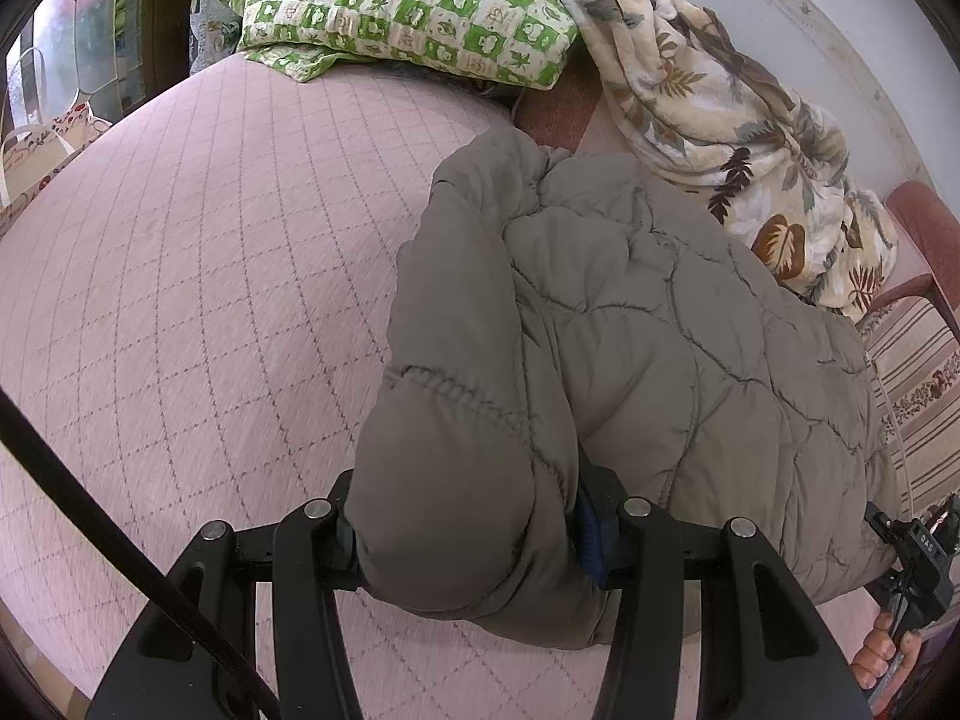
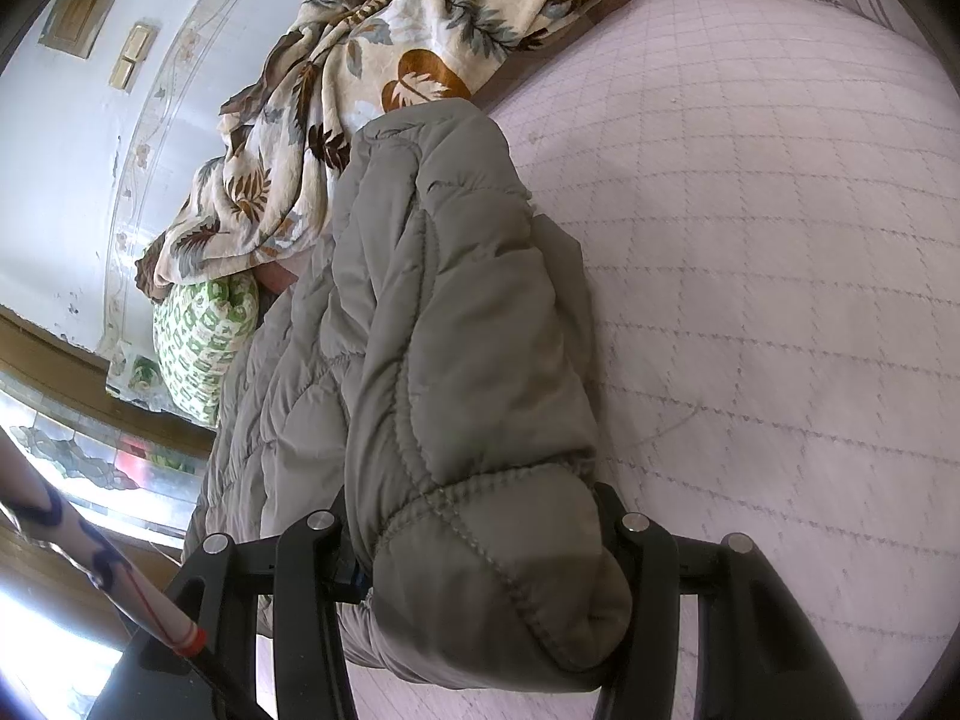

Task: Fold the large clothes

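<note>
Left gripper (image 1: 474,540) clamped on a thick puffy fold of grey-olive quilted jacket (image 1: 630,348); right gripper (image 2: 480,546) likewise pinching a bulging stitched edge of jacket (image 2: 456,324). Lying bunched lengthwise on pink quilted bedcover (image 1: 210,276). Beyond, leaf-print blanket (image 1: 720,120) heaped at far side, green-checked pillow (image 1: 408,6) beside it.

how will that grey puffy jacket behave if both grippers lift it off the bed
The grey quilted jacket will probably sag between the two grips, since it already drapes in soft folds. Its puffed padding suggests it is light for its bulk. The smooth shell bulging between the jaws may slip, though that is hard to judge.
</note>
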